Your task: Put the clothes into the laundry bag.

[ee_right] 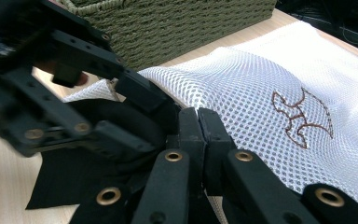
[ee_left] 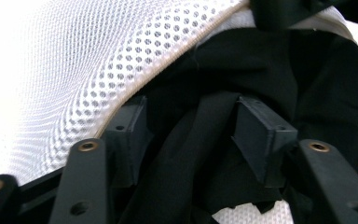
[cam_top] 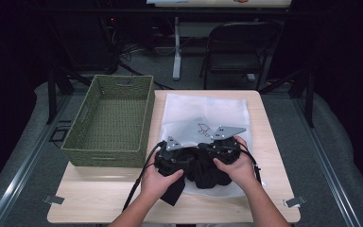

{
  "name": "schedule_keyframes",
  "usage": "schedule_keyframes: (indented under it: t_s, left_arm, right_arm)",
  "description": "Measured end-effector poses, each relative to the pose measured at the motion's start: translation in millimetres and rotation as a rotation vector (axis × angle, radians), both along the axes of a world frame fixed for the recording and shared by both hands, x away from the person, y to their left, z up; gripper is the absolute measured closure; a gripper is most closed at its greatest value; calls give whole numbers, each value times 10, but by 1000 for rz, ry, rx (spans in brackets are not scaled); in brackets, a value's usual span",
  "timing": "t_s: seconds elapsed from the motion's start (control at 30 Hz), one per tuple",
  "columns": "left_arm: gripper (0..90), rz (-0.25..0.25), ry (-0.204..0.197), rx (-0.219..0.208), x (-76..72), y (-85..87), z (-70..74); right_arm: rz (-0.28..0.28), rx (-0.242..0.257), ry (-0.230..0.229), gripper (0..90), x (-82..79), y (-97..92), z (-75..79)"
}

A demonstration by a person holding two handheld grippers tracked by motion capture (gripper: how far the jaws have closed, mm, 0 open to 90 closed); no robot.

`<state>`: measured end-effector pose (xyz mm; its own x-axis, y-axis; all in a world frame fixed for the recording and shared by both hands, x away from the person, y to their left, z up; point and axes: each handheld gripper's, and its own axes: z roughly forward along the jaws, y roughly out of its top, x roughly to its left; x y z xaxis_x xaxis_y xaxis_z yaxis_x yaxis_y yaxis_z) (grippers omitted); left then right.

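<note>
A white mesh bag (cam_top: 208, 111) lies flat on the wooden table, its mouth toward the person. A black garment (cam_top: 203, 172) bunches at that mouth, partly inside. In the left gripper view my left gripper (ee_left: 191, 126) stands open, with a fold of the black garment (ee_left: 270, 70) loose between its jaws and the bag's mesh (ee_left: 74, 56) above it. My right gripper (ee_right: 198, 116) is shut on the mesh bag's rim (ee_right: 186, 105), lifting it over the cloth. Both grippers, left (cam_top: 186, 158) and right (cam_top: 208, 149), meet at the bag's mouth in the high view.
A green woven basket (cam_top: 123, 78) stands on the table's left half, close to the bag. Bare tabletop (cam_top: 99, 194) lies in front of it. A dark folding chair (cam_top: 236, 47) and a white post stand beyond the far edge.
</note>
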<state>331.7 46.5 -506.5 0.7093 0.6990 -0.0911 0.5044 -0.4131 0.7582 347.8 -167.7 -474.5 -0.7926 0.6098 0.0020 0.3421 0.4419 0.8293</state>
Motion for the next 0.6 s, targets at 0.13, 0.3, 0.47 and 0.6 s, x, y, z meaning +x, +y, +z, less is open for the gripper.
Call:
schedule_keyframes:
  t_s: [0.13, 0.3, 0.47, 0.6]
  left_arm:
    - [420, -6, -10, -5, -64, 74, 45]
    - [403, -23, -13, -14, -140, 186, 112]
    - [403, -25, -11, 10, -228, 298, 68]
    - [399, -13, 14, 4, -285, 410, 11]
  right_arm:
    - [-1, 1, 0, 891, 4, -5, 0]
    - [-1, 0, -2, 891, 2, -3, 0]
    - [-3, 2, 0, 891, 2, -6, 1]
    - [-3, 1, 0, 891, 0, -3, 0]
